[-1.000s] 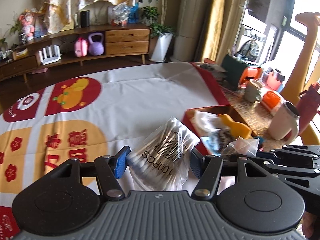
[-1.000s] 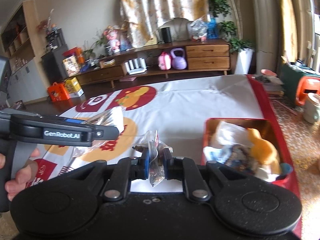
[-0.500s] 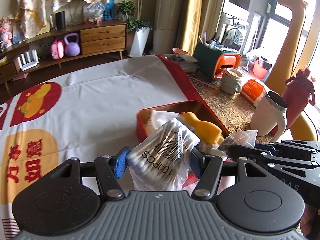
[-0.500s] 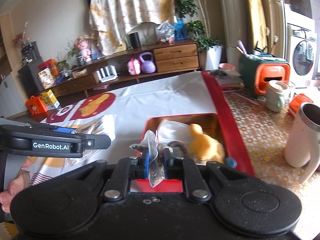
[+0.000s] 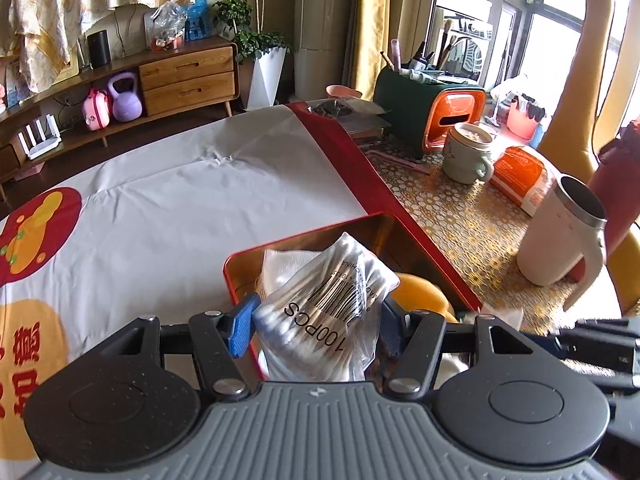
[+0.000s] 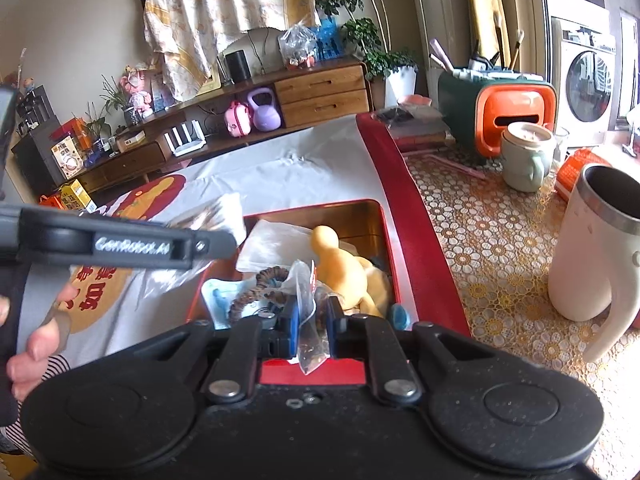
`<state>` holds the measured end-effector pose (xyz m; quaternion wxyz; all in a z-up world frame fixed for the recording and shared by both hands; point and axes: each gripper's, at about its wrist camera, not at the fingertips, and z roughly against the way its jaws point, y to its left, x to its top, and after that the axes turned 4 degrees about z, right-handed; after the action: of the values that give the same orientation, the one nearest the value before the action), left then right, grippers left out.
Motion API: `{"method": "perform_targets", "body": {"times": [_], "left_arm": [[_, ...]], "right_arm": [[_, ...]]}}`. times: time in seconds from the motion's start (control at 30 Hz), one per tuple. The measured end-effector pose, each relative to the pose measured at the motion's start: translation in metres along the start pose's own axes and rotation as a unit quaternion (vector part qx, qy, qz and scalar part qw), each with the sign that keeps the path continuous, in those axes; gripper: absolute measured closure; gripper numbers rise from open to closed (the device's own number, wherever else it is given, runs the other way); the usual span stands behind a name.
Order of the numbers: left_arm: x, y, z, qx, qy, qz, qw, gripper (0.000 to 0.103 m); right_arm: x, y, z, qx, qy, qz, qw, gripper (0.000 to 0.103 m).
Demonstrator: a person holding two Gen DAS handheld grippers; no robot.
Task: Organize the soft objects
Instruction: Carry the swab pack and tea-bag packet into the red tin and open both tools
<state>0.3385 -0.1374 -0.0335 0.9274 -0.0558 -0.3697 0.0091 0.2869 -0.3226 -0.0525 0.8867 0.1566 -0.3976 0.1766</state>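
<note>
Both grippers sit right at the red tin box (image 6: 386, 236) on the table. The left gripper (image 5: 316, 320) has its blue pads clamped on a clear bag of cotton swabs (image 5: 328, 312), held over the near left corner of the box. The right gripper (image 6: 313, 316) is pinched tight on a small clear plastic baggie (image 6: 308, 320), hanging over the box's near edge. Inside the box there's a yellow duck plush (image 6: 344, 268), a white tissue pack (image 6: 276, 244) and a coiled hair tie (image 6: 256, 288). A white mug (image 6: 592, 248) stands well off to the box's right.
</note>
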Motion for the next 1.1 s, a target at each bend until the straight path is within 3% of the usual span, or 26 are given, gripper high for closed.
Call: {"method": "perform_targets", "body": {"times": [0.57, 1.0, 1.1], "left_arm": [[0.012, -0.005, -0.079, 0.003, 0.026, -0.011, 0.9996, 0.041], [0.0, 0.01, -0.1, -0.008, 0.04, 0.01, 0.9991, 0.041], [-0.001, 0.012, -0.1, -0.01, 0.04, 0.01, 0.9991, 0.041]], "right_arm": [[0.001, 0.006, -0.052, 0.023, 0.034, 0.019, 0.999, 0.09], [-0.009, 0.008, -0.072, 0.018, 0.056, 0.025, 0.998, 0.089], [-0.009, 0.009, -0.073, 0.017, 0.057, 0.025, 0.998, 0.085]]}}
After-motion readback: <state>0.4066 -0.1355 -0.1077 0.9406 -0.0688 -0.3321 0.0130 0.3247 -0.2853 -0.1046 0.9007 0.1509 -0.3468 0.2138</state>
